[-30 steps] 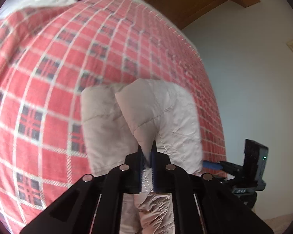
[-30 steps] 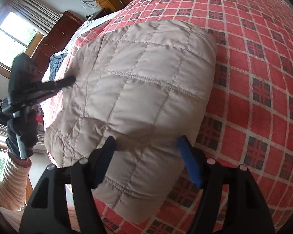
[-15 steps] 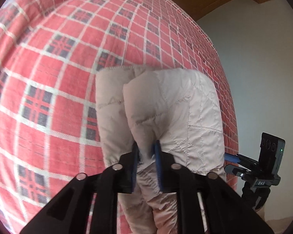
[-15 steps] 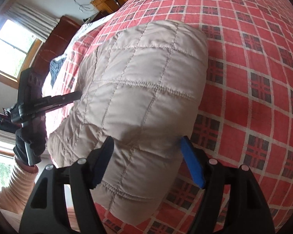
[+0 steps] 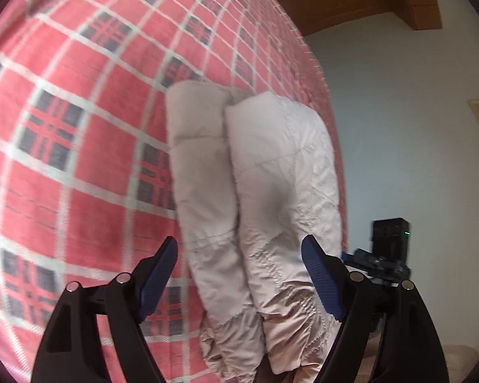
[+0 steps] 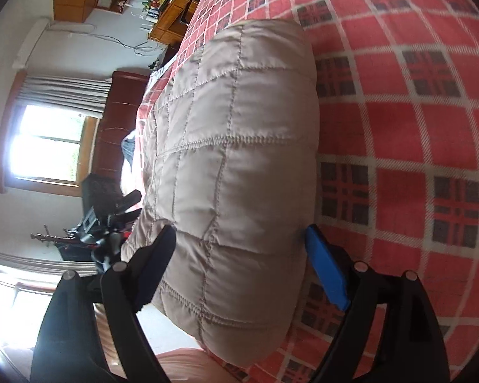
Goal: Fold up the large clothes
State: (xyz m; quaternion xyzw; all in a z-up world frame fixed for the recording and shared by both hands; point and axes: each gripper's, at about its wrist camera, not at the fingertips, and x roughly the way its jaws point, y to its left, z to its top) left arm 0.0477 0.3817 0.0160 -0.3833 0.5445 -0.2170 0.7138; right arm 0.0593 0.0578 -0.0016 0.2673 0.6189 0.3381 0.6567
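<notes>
A beige quilted jacket [image 5: 255, 198] lies folded in layers on a bed with a red plaid cover [image 5: 64, 159]. In the left wrist view I see its layered side edge. My left gripper [image 5: 239, 255] stands open, blue-padded fingers on either side of the jacket's gathered hem, not pinching it. From the right wrist view the jacket [image 6: 233, 166] shows its broad quilted top. My right gripper [image 6: 239, 239] is open too, straddling the jacket's near end. The left gripper [image 6: 111, 217] appears at the jacket's far side.
The bed's plaid cover [image 6: 415, 127] stretches wide to the right of the jacket. A dark wooden headboard [image 6: 118, 121], a bright window [image 6: 48, 150] and wooden furniture [image 6: 172, 16] stand beyond. The right gripper [image 5: 386, 255] shows past the jacket against a pale wall.
My left gripper was shut on the jacket's edge and has opened, letting the fabric go. The right gripper stayed open and shifted slightly along the jacket.
</notes>
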